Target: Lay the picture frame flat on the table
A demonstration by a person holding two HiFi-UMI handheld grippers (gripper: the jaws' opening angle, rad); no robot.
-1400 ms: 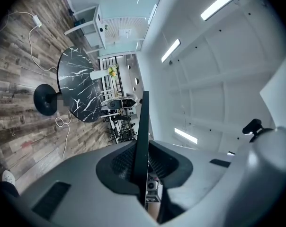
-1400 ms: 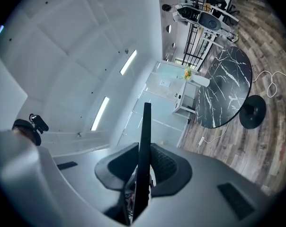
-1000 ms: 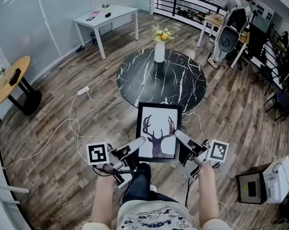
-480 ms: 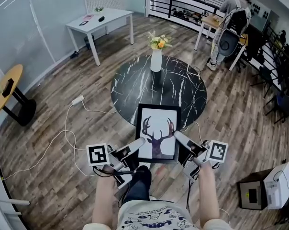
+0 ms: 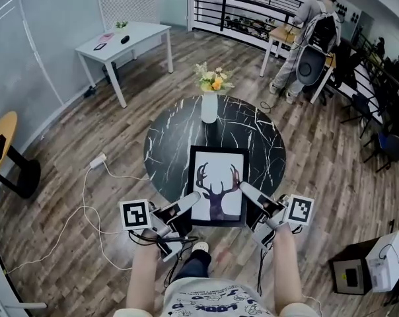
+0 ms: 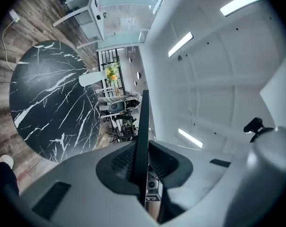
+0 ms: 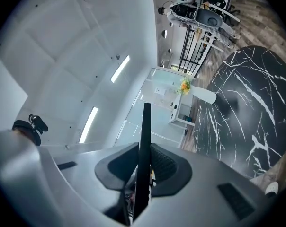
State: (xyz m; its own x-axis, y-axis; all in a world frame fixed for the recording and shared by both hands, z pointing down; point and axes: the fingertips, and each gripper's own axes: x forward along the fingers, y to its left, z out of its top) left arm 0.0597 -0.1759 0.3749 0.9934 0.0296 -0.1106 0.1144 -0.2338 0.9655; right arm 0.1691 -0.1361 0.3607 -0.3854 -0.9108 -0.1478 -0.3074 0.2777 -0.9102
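A black picture frame (image 5: pixel 217 185) with a deer-antler print hangs in the air over the near edge of the round black marble table (image 5: pixel 173 144). My left gripper (image 5: pixel 194 197) is shut on the frame's lower left edge, my right gripper (image 5: pixel 244 189) on its lower right edge. In the left gripper view the frame's thin black edge (image 6: pixel 142 126) runs up between the ribbed pads (image 6: pixel 124 162). In the right gripper view the frame's edge (image 7: pixel 144 145) is clamped the same way between the pads (image 7: pixel 164 167).
A white vase with flowers (image 5: pixel 209 101) stands at the table's far side. White cable (image 5: pixel 87 190) trails over the wood floor at left. A white desk (image 5: pixel 123 45), a small yellow side table (image 5: pixel 1 144), a grey box (image 5: pixel 368 266) and a person at a far desk (image 5: pixel 312 18) surround the area.
The view has moved forward: the marble table and vase now lie closer beneath the frame. Both grippers keep the same grip on the frame.
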